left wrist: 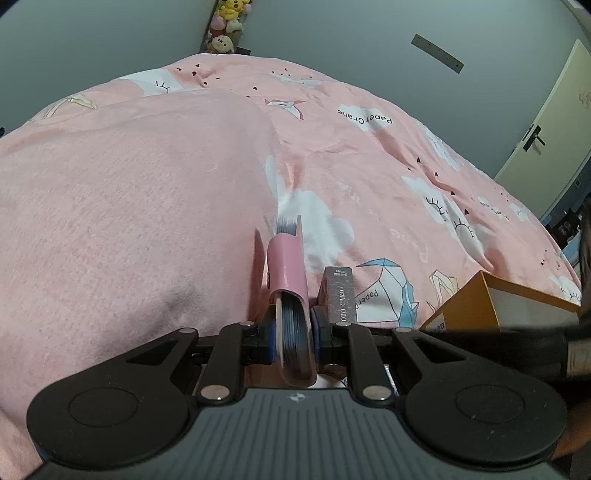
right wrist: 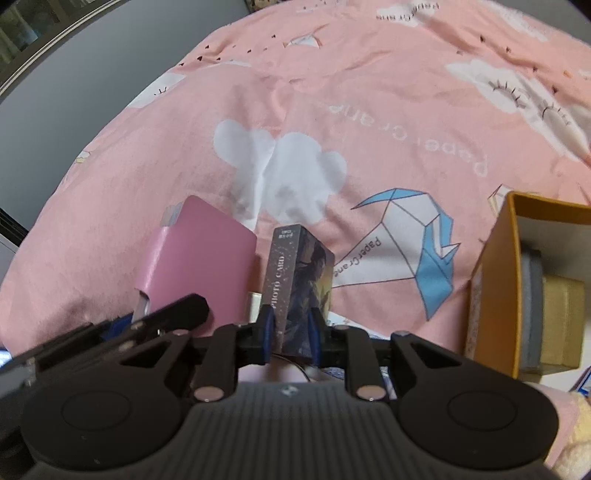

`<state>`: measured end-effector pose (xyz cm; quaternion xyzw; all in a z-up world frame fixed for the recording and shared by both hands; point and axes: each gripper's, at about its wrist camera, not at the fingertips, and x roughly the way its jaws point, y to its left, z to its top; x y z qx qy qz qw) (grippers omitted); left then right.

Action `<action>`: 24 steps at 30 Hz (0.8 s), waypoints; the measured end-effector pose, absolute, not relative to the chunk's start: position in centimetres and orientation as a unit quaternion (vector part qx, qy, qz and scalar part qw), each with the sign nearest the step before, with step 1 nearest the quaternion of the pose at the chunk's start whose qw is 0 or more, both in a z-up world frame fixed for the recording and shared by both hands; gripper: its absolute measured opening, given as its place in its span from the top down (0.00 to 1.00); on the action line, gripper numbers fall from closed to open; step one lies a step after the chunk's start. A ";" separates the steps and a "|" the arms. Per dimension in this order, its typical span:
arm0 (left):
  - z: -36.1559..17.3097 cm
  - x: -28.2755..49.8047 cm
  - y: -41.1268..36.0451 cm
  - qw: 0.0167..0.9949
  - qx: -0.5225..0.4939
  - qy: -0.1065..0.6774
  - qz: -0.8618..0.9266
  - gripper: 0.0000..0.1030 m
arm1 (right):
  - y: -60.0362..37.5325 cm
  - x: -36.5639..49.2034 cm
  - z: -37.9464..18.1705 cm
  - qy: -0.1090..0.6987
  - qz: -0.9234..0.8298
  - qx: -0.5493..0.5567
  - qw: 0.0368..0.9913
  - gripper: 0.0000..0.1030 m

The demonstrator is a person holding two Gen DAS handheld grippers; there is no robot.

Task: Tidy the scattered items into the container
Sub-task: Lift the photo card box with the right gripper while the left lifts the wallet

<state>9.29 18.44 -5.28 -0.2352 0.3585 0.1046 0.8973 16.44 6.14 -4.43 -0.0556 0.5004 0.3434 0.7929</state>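
Pink cotton bedding (left wrist: 155, 192), printed with white clouds and paper cranes, is covering the bed and filling both views. Two claws are working over it, each one gripping a single item.

One left claw (left wrist: 293, 334) is clenching a pink notebook (left wrist: 290, 280) edge-on between its blue pads, with the page edges and a pink strap facing the left wrist camera. From the right wrist view the same notebook (right wrist: 199, 258) is showing its flat pink cover, and the left claw (right wrist: 144, 317) is reaching in from the lower left to hold it at its near edge.

One right claw (right wrist: 290, 332) is grasping a small dark box lettered "PHOTO CARD" (right wrist: 299, 288); its blue pads are pressing on the two sides of the box, which is standing upright just beside the notebook, on its right. In the left wrist view that card box (left wrist: 340, 295) is peeking out just to the right of the notebook.

One orange cardboard container (right wrist: 495, 280) is sitting open on the bed to the right, well apart from both held items. Inside it, one gold-coloured box (right wrist: 561, 325) is lying against a grey pad (right wrist: 530, 310). The left wrist view is catching only one corner of the container (left wrist: 461, 299) at its right edge.

Several plush toys (left wrist: 227, 22) are sitting stacked at the far wall; their exact count is unclear.
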 end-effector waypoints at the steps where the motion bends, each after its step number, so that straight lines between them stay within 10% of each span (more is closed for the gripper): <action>1: -5.3 9.3 18.5 0.897 -0.237 0.358 0.105 0.81 | 6.1 16.1 -4.5 0.493 0.347 -0.060 0.795 0.77; 24: -5.6 8.9 16.9 0.895 -0.202 0.383 0.110 0.79 | 7.2 11.8 -8.1 0.370 0.361 -0.172 0.838 0.70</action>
